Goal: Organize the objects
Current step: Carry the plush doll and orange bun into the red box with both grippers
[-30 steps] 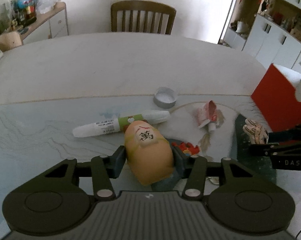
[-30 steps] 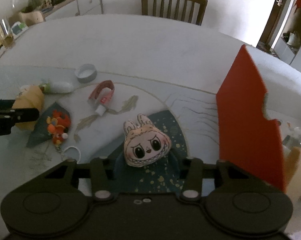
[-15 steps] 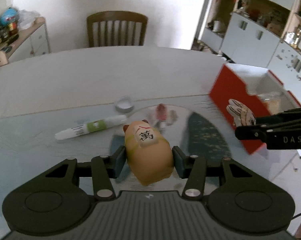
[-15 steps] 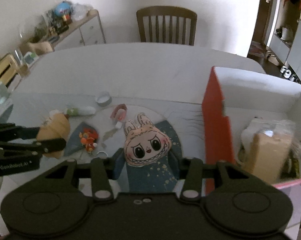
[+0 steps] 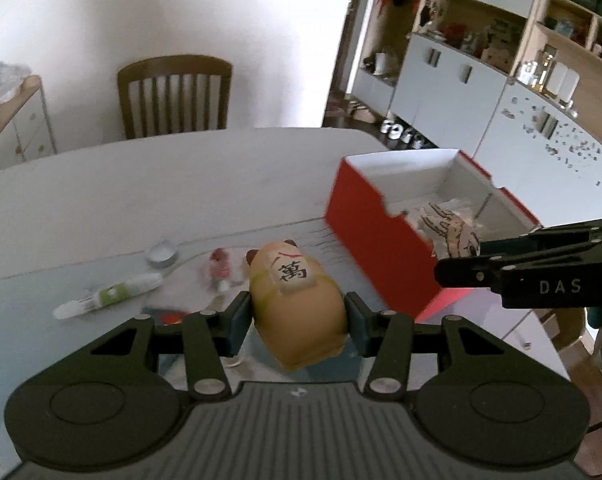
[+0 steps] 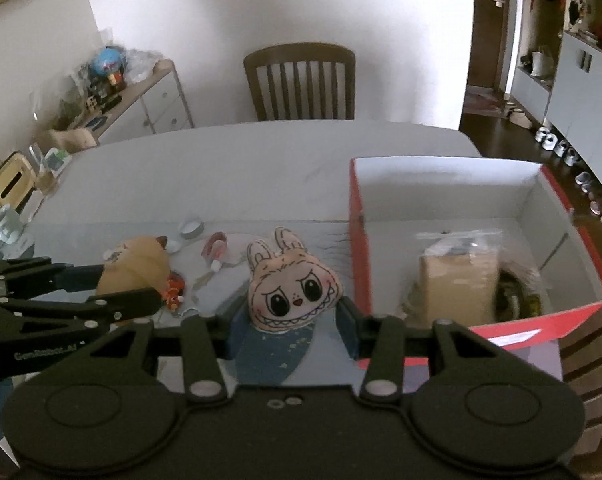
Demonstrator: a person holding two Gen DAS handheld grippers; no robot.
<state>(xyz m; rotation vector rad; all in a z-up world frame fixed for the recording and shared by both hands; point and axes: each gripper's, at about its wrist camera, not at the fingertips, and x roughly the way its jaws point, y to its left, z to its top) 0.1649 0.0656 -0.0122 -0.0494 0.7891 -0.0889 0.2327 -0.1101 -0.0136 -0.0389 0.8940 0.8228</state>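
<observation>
Now the left claw is clamped on a tan cat figurine bearing a black character, at the lower centre of its view, held above the bench. Likewise, the right claw grips a pink bunny-eared plush face at the centre of its view. Right of both sits a red box with white inner walls, holding a brown packet. Left on the bench lie a white tube and a small grey tin.
</observation>
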